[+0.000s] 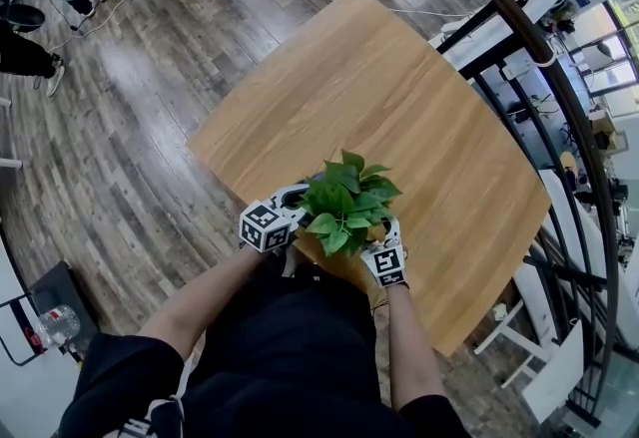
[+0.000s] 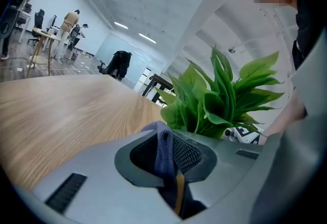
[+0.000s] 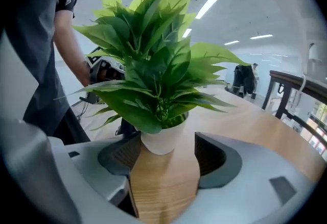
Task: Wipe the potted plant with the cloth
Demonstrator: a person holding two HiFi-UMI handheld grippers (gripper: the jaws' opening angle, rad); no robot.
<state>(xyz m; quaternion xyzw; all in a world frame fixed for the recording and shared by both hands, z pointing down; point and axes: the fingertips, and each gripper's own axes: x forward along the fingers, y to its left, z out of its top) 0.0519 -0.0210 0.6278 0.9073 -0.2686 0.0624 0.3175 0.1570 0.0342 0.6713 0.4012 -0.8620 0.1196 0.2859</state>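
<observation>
Wood table [image 1: 399, 107]: potted plant [image 3: 153, 80] between right tongs [image 3: 166, 150], cloth [image 2: 163, 141] in left tongs [image 2: 169, 159]

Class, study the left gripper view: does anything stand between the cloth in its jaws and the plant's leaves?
Nothing visible does. The cloth, pinched in the left gripper, sits just short of the plant's leaves with only air between. The right gripper's open jaws flank the white pot lower down.

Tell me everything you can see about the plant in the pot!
The potted plant has shiny, pointed green leaves spreading up and out of a small white pot. It stands upright on the wooden table, near the person's edge, between the open jaws of the right gripper. The cloth in the left gripper is close beside the leaves.
</observation>
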